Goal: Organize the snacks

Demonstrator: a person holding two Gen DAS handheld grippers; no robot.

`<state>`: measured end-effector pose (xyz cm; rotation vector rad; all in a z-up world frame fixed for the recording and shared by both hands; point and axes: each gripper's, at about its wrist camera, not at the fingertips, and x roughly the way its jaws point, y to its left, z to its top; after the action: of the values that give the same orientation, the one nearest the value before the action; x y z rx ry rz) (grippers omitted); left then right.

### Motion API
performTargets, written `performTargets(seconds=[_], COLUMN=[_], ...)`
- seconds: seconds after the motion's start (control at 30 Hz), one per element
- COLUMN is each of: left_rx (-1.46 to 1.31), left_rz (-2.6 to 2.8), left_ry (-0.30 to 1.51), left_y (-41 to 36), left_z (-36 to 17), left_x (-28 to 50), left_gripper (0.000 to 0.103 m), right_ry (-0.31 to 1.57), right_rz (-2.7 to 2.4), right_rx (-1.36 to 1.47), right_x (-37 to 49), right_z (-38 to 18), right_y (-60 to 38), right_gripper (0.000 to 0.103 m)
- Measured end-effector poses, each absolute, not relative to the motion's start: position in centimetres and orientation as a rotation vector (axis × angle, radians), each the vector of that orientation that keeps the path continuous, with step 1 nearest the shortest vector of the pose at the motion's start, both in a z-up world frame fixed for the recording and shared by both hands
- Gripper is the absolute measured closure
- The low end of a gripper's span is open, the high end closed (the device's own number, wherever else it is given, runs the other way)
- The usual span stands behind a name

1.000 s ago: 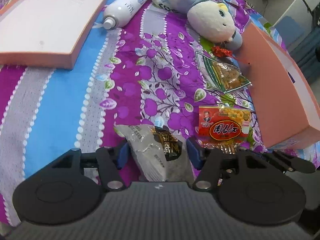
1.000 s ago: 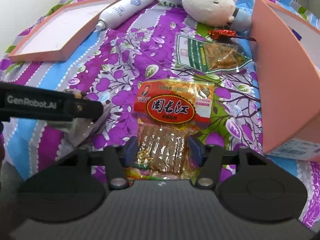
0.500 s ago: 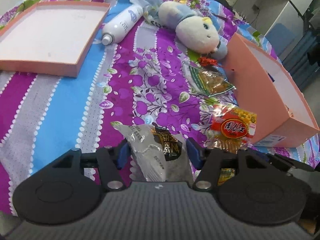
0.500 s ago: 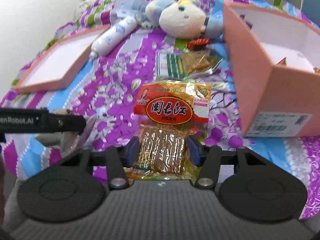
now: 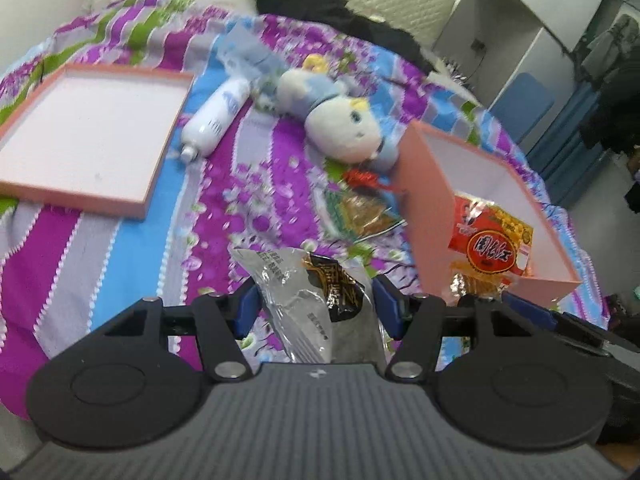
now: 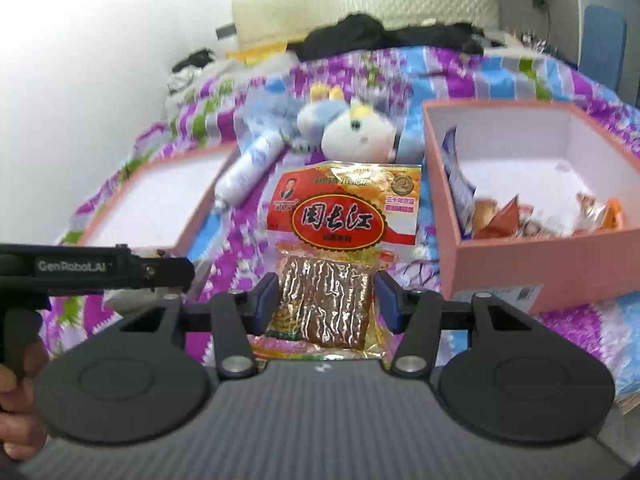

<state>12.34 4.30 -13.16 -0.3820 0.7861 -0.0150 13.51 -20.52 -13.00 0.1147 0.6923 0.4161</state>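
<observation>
My left gripper [image 5: 314, 304] is shut on a silver and black snack packet [image 5: 316, 292], lifted above the patterned bedspread. My right gripper [image 6: 326, 304] is shut on a red and yellow snack packet [image 6: 340, 220] with brown strips, also held in the air; the left wrist view shows this packet [image 5: 490, 248] in front of the pink box [image 5: 424, 200]. The pink box [image 6: 540, 268] stands open at the right with several wrapped snacks [image 6: 520, 220] inside. A green and clear snack packet [image 5: 360, 210] and a small red wrapped sweet [image 5: 360, 178] lie on the bed beside the box.
The pink box lid [image 5: 88, 140] lies upside down at the left. A white spray bottle [image 5: 216, 120] and a plush toy [image 5: 340, 128] lie further back. Dark clothing [image 5: 340, 8] is piled by the headboard. A person's hand [image 6: 16, 400] holds the left gripper's handle.
Both grippers have risen off the bed with their packets, so the box's inside and the headboard now show. The red packet has moved up toward the pink box.
</observation>
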Motion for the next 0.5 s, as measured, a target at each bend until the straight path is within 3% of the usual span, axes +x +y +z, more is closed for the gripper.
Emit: performTargets(seconds=[0.5], left_rx=[-0.319], left_rz=[-0.202], left_ry=[0.681], left_y=[-2.4], left_z=[-5.8], left_x=[15.7], left_gripper=[0.039], right_ry=[0.539], right_rz=[0.272], right_rx=[0.144], right_x=[13.4], right_z=[-7.0], right_y=[-28.1], right_gripper=[0.048])
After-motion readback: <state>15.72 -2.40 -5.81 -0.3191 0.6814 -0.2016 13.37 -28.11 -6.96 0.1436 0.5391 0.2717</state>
